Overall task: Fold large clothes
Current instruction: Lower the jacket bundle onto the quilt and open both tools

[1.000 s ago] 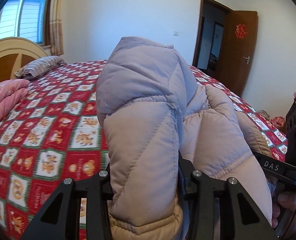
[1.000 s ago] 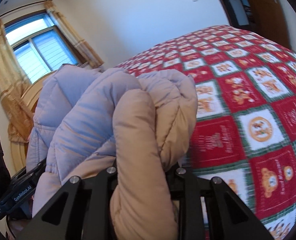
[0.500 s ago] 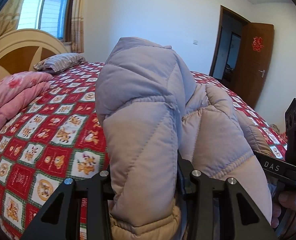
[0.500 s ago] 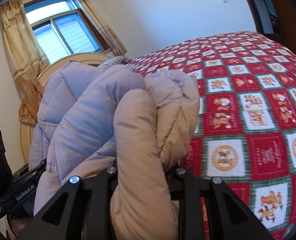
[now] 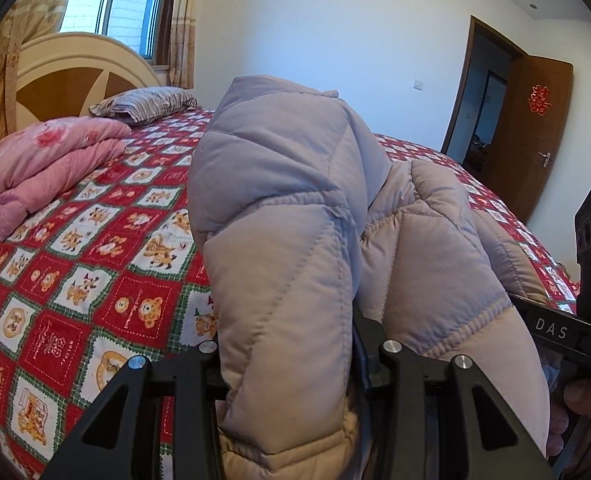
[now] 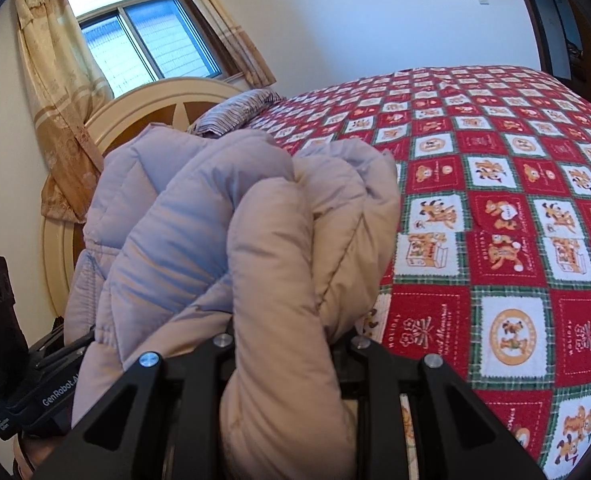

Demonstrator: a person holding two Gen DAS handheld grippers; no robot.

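Observation:
A puffy quilted jacket point(image 5: 279, 216), pale lilac fading to beige, is bunched and held up above the bed. My left gripper point(image 5: 291, 360) is shut on a thick fold of it; the fingertips are buried in the fabric. My right gripper point(image 6: 287, 344) is shut on another fold of the jacket point(image 6: 271, 264), its fingertips hidden too. The right gripper's body shows at the right edge of the left wrist view point(image 5: 567, 332), and the left gripper's body shows at the lower left of the right wrist view point(image 6: 35, 392). The two grippers are close side by side.
The bed has a red, white and green patchwork cover point(image 5: 95, 264) point(image 6: 515, 208). A folded pink quilt point(image 5: 43, 168) and a striped pillow point(image 5: 147, 102) lie near the headboard point(image 5: 67, 76). A window with curtains point(image 6: 135, 40) is behind. An open wooden door point(image 5: 531, 132) is at right.
Both grippers have swung with the jacket toward the head of the bed; the pink quilt, headboard and window have come further into view. The grips have not changed.

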